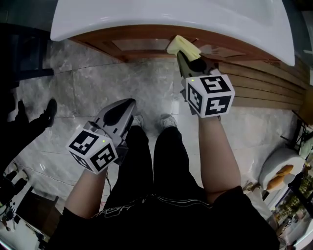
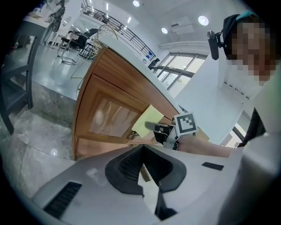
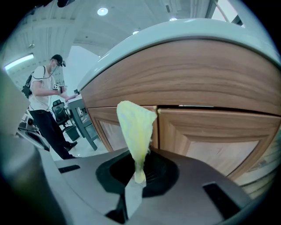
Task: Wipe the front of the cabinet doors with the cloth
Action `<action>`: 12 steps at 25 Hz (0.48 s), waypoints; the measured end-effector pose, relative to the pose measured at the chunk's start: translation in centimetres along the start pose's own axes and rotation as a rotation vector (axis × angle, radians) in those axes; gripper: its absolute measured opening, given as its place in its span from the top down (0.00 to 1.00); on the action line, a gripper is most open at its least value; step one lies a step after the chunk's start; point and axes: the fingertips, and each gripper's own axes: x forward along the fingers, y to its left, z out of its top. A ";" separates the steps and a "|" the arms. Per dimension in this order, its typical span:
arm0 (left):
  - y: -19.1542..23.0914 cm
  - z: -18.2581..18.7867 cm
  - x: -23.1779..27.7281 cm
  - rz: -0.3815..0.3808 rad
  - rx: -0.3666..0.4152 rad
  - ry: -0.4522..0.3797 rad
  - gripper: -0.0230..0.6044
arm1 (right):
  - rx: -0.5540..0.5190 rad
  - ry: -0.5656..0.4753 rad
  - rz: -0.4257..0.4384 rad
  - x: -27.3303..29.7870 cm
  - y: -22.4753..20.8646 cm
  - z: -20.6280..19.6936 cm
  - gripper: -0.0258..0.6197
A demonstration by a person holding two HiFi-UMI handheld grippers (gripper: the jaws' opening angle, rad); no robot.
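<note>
The white bench overhung the wooden doors. The left claw hung low with its jaws together on nothing, well apart from the doors. The right claw was clamped on the yellow cloth, held near the doors' top by their seam; contact was unclear.

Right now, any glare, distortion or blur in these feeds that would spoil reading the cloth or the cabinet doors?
Head view: countertop bright, nearly washed out; floor tiles glossy; cloth readable. Left gripper view: heavy fisheye, dark corners, sheen on the cabinet door panel. Right gripper view: cabinet door lines bow, cloth sharp, no glare.
</note>
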 end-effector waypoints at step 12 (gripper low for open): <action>-2.5 -1.0 3.8 -0.007 -0.016 0.022 0.95 | 0.030 0.002 -0.028 -1.7 -5.1 -1.3 0.90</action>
